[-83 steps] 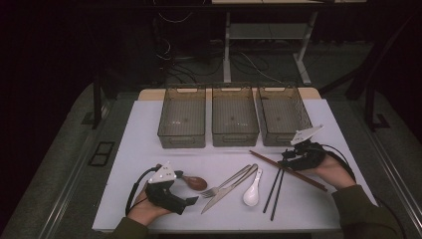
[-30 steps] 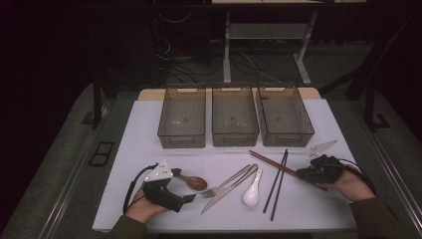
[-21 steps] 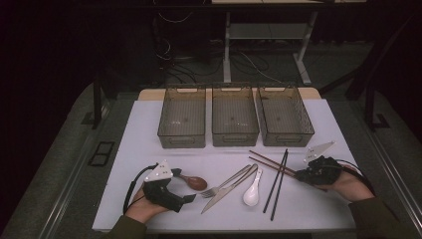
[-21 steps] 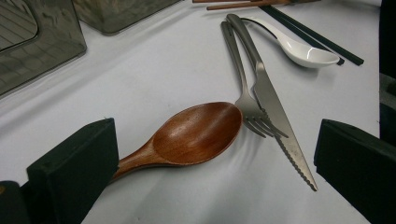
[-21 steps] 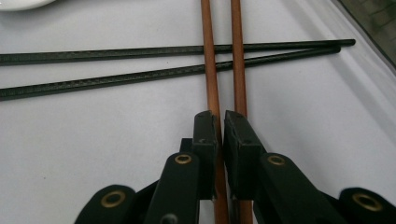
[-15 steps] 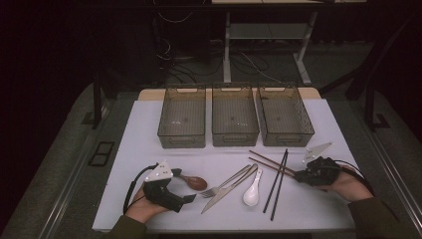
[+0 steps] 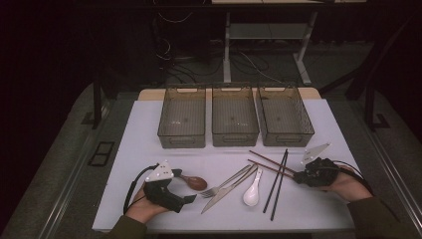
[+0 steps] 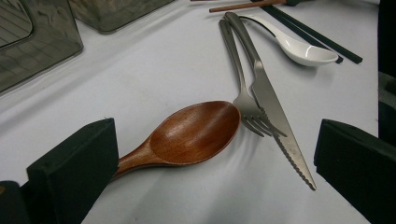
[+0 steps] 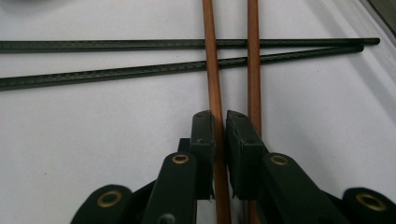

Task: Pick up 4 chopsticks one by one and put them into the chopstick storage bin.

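Observation:
Two brown chopsticks [image 7: 268, 163] lie on the white table, crossing two black chopsticks [image 7: 278, 184]. My right gripper [image 7: 298, 177] sits low at their right end. In the right gripper view its jaws [image 9: 220, 123] are nearly closed, with one brown chopstick [image 9: 211, 60] pinched between the pads. The other brown chopstick [image 9: 253, 60] runs just outside the right jaw. My left gripper [image 7: 185, 188] rests at the front left, open [image 8: 215, 158]. A wooden spoon [image 8: 196, 133] lies between its wide jaws, untouched.
A metal fork [image 7: 229, 181], a serrated knife [image 7: 226, 191] and a white ceramic spoon [image 7: 251, 191] lie mid-table between the hands. Three dark see-through bins [image 7: 182, 117], [image 7: 234, 115], [image 7: 283, 115] stand in a row at the back. The table's front edge runs close under both hands.
Since the earliest frame my right hand has drawn back from over the chopsticks to their right end. Over the last second both hands stay put.

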`<state>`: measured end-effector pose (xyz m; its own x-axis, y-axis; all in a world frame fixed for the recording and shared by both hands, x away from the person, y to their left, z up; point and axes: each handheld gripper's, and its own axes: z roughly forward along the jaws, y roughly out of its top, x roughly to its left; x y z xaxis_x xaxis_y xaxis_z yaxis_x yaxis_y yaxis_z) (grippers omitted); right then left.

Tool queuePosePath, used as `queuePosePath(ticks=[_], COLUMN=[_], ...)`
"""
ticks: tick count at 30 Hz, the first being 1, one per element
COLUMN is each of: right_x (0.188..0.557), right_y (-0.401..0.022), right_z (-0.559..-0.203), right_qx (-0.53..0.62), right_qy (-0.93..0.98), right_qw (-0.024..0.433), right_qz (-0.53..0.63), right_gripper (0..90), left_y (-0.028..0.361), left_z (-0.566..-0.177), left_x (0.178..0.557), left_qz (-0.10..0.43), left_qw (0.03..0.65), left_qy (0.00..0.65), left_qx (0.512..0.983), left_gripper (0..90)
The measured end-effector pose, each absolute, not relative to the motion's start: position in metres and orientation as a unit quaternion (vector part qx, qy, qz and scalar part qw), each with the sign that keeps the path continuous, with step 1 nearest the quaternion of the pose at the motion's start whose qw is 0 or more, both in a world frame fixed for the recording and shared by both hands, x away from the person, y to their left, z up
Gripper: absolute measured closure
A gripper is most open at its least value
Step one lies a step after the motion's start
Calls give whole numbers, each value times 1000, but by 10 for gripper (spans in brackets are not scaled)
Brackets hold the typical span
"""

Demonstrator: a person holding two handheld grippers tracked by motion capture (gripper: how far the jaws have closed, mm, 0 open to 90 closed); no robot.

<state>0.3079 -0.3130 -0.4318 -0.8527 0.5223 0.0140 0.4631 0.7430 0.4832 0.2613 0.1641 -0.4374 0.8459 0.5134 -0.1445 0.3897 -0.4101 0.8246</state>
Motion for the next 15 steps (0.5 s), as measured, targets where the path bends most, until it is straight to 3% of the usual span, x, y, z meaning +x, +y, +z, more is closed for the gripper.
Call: queuePosePath(ticks=[15], right_x=[308], right_y=[-312], right_z=[-431], right_qx=[251], right_qy=[936], right_qw=[56], right_qz=[242], right_gripper=[833], left_y=[164], left_z=[-437], left_x=[261], left_qz=[66], left_qw=[471], left_qy=[269], left_qx=[838], left_gripper=[0])
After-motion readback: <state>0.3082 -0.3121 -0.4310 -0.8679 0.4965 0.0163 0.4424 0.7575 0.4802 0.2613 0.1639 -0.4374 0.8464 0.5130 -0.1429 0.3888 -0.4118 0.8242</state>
